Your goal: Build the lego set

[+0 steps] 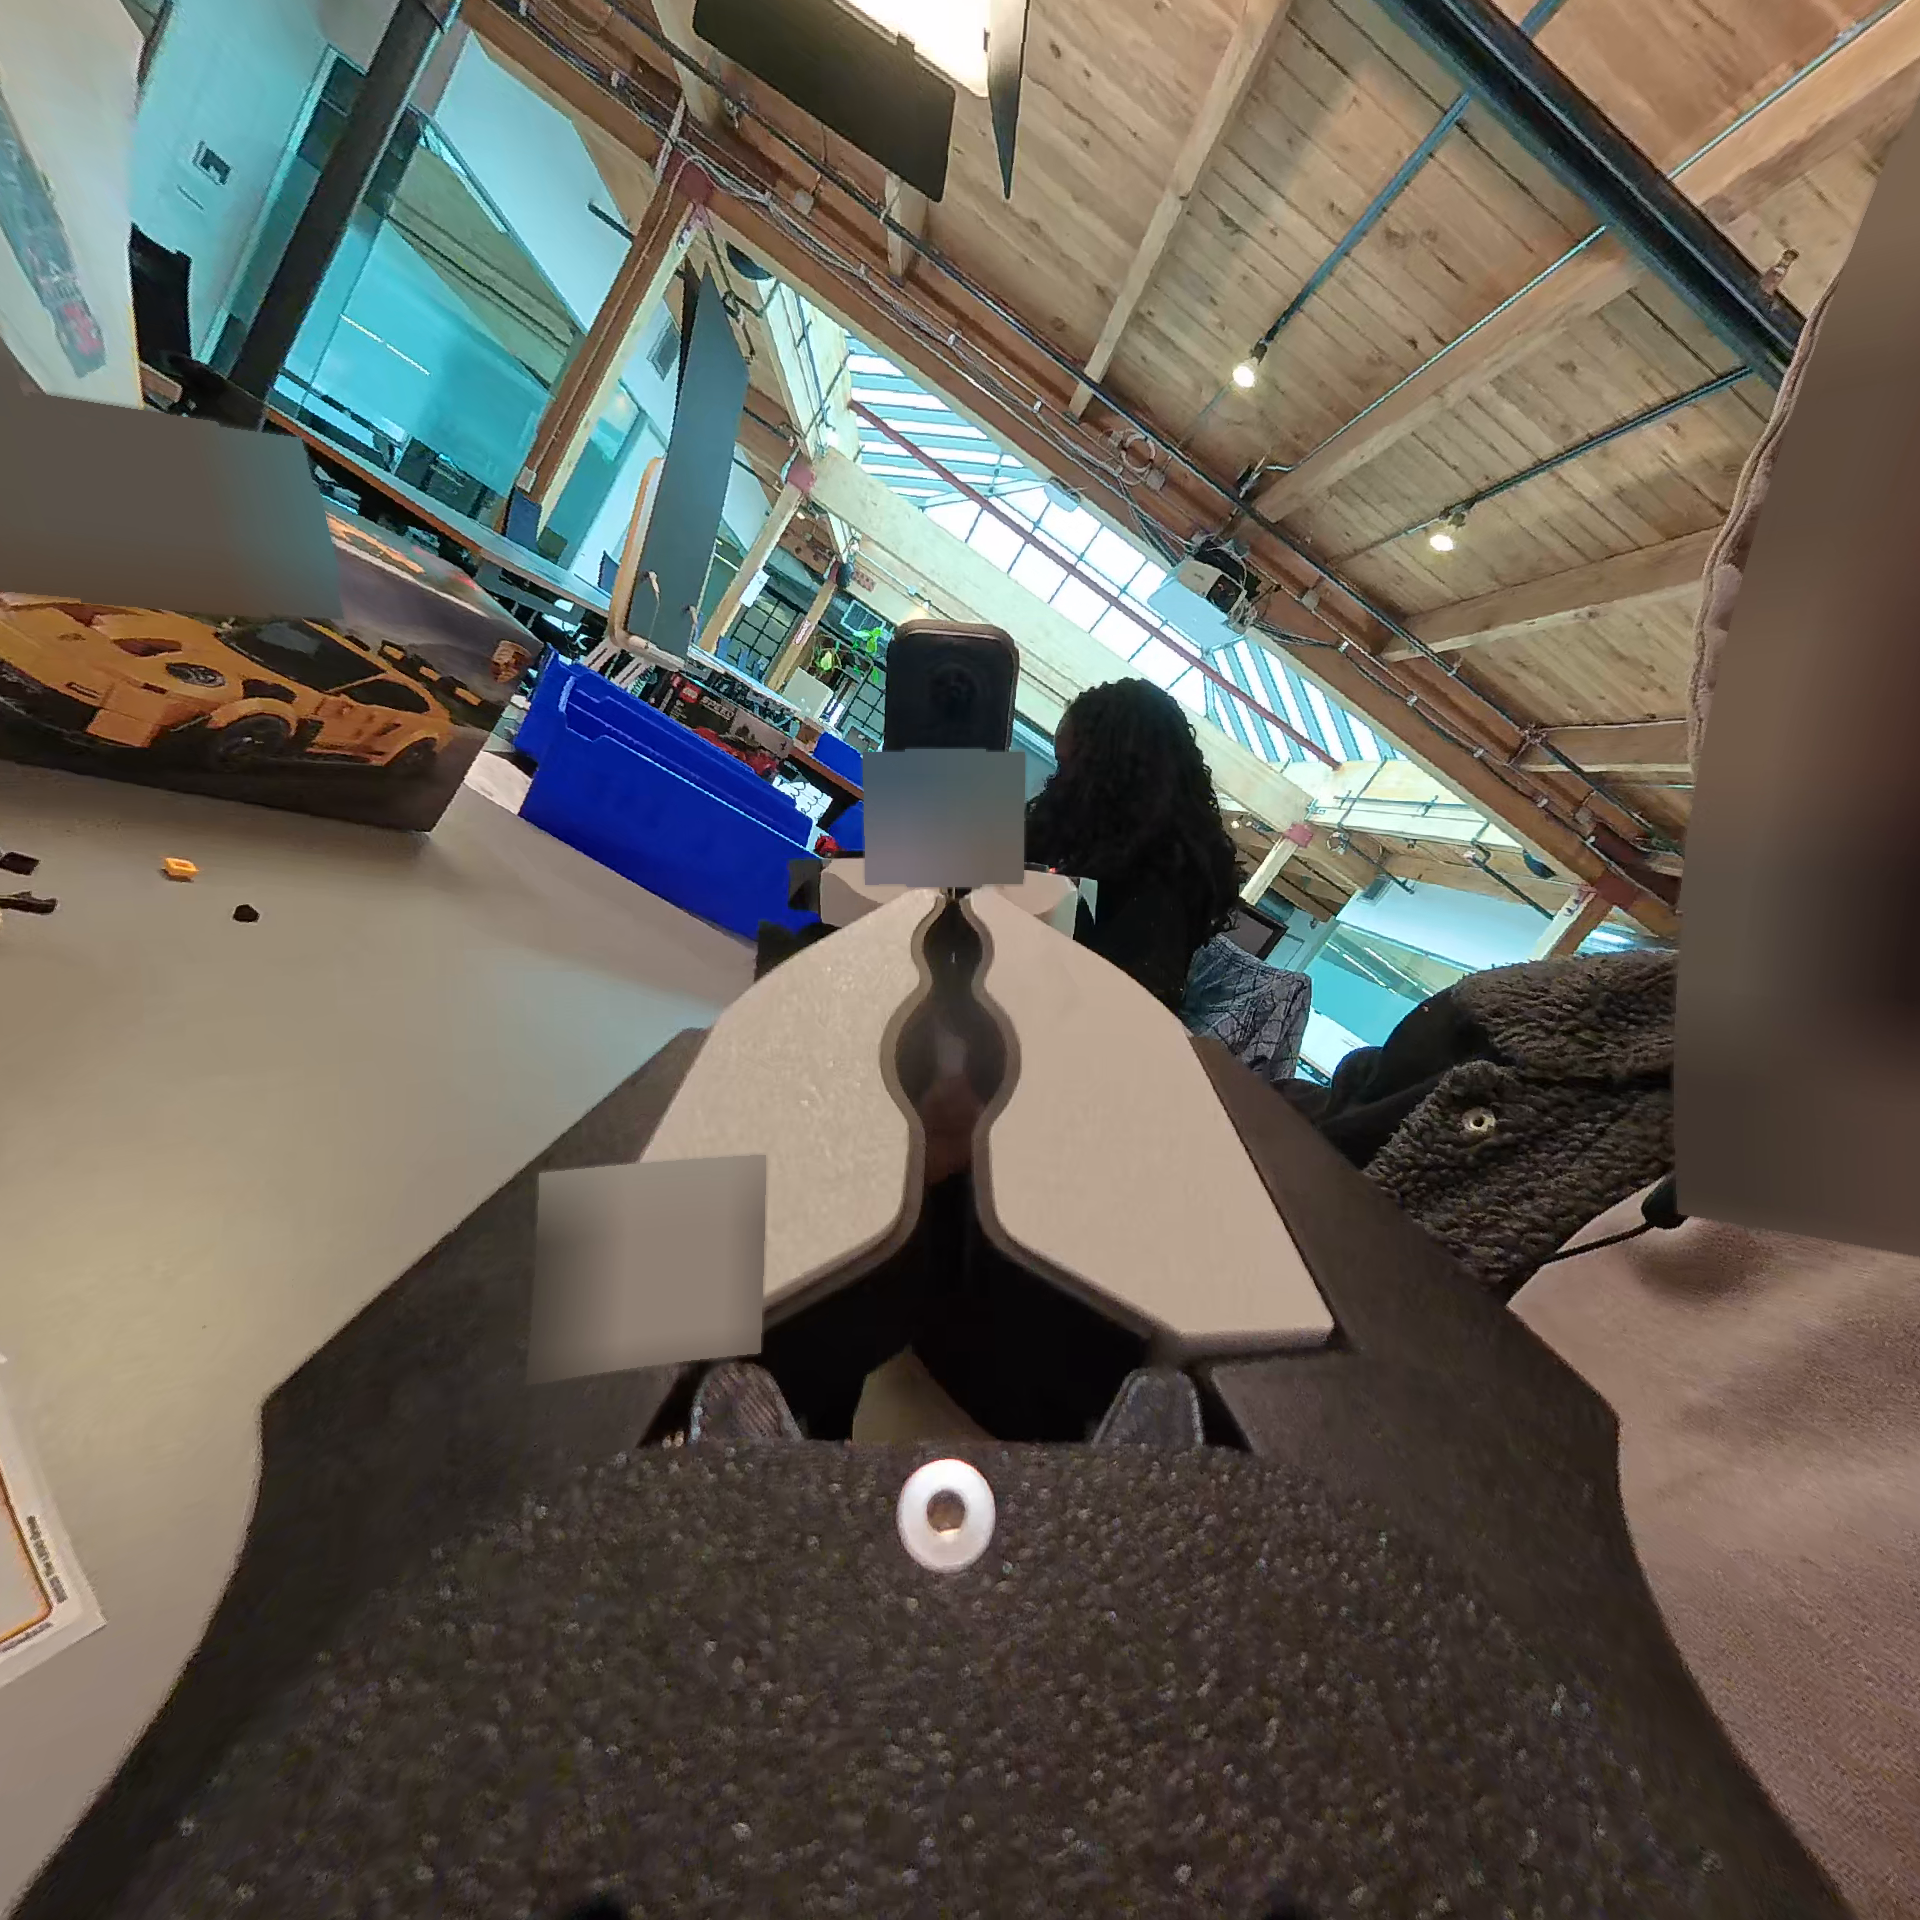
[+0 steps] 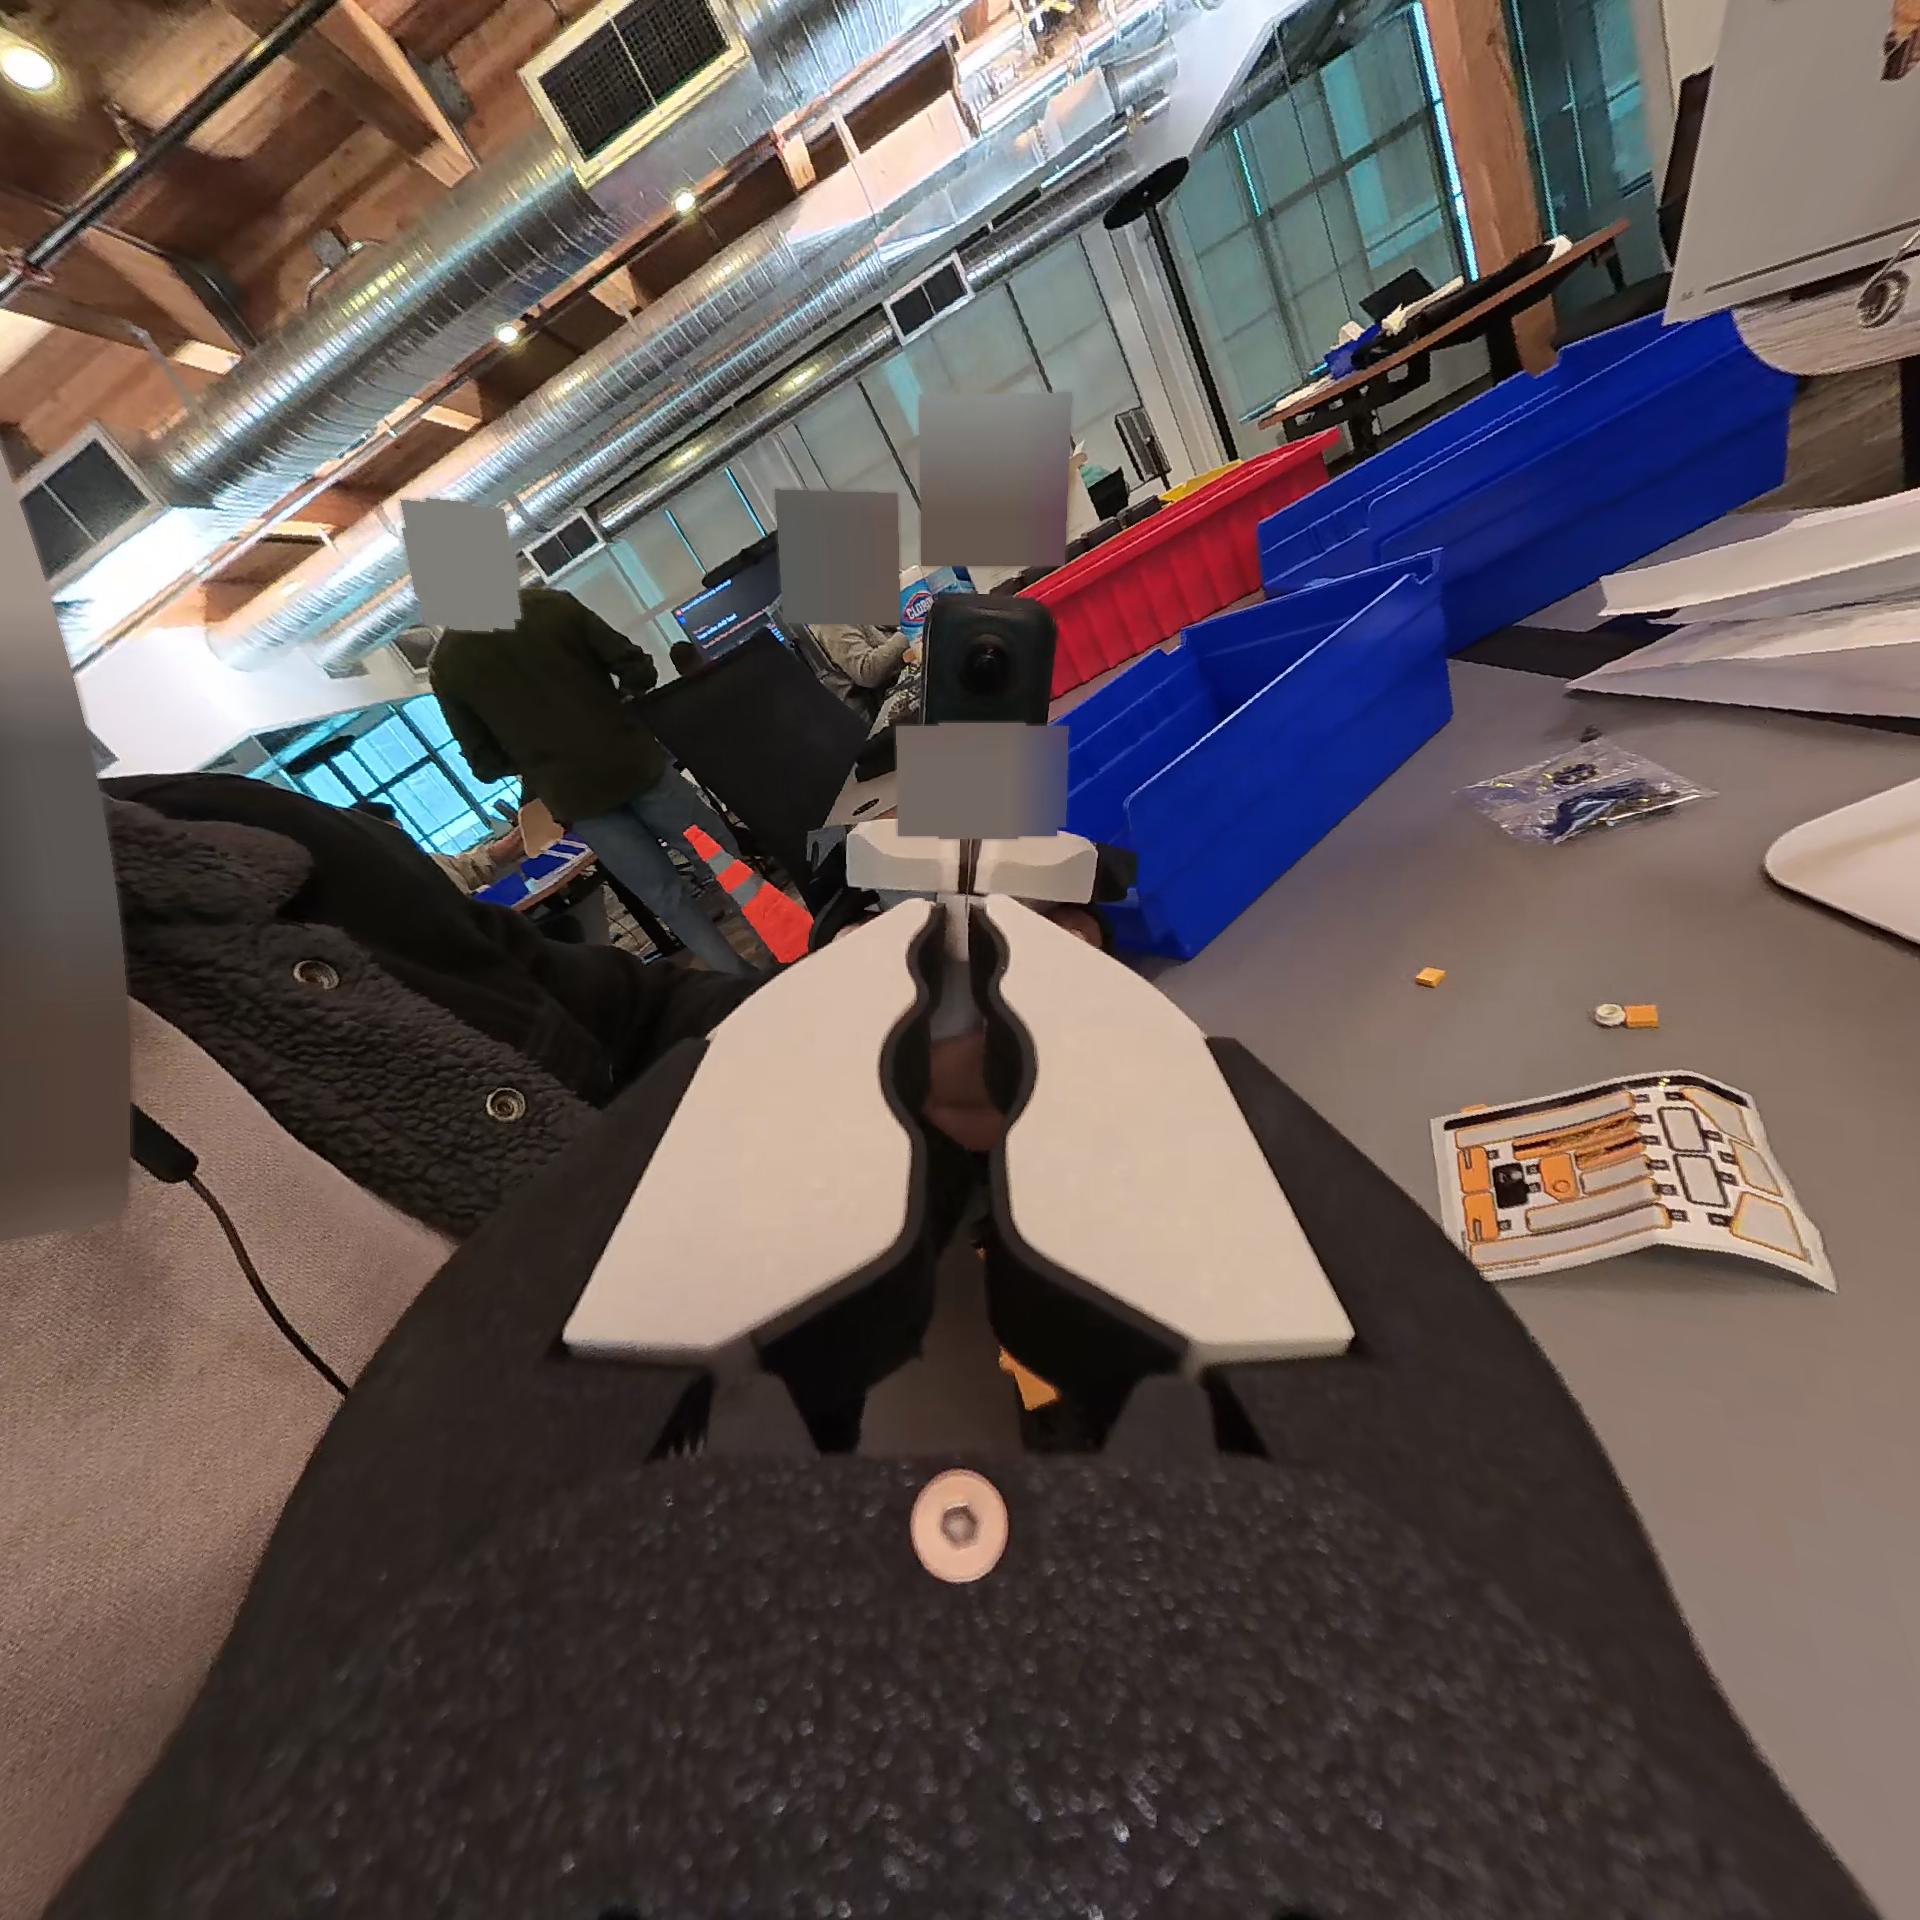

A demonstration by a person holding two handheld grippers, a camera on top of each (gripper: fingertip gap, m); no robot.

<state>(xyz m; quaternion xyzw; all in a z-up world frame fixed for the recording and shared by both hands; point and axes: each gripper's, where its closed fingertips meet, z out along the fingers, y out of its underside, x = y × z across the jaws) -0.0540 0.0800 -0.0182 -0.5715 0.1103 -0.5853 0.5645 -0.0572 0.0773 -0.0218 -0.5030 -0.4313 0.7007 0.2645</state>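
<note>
1. The left gripper [image 1: 951, 906] has its jaws fully closed. The pale fingertips meet with nothing visible between them, held up clear of the grey table [image 1: 312, 1039] and level with the near corner of the blue bin [image 1: 644, 821].
2. The right gripper [image 2: 966, 920] has its jaws almost closed, with only a narrow slit at the tips. A thin dark line runs through that slit; whether anything is pinched there, I cannot tell.
3. The two grippers face each other tip to tip, nearly touching, just beside the blue bin.
4. Left wrist view only: a box with a yellow car picture [image 1: 229, 707] stands left of the blue bin. A small orange piece [image 1: 180, 868] and dark bits lie on the table in front of that box.
5. Right wrist view only: a red bin [image 2: 1174, 571] lies behind the blue bin and a clear bag of parts [image 2: 1590, 795] to its right. A sticker sheet [image 2: 1621, 1184] with orange and black shapes lies nearer than the bin.
6. The box and the sticker sheet carry print, which is not transcribed here.
</note>
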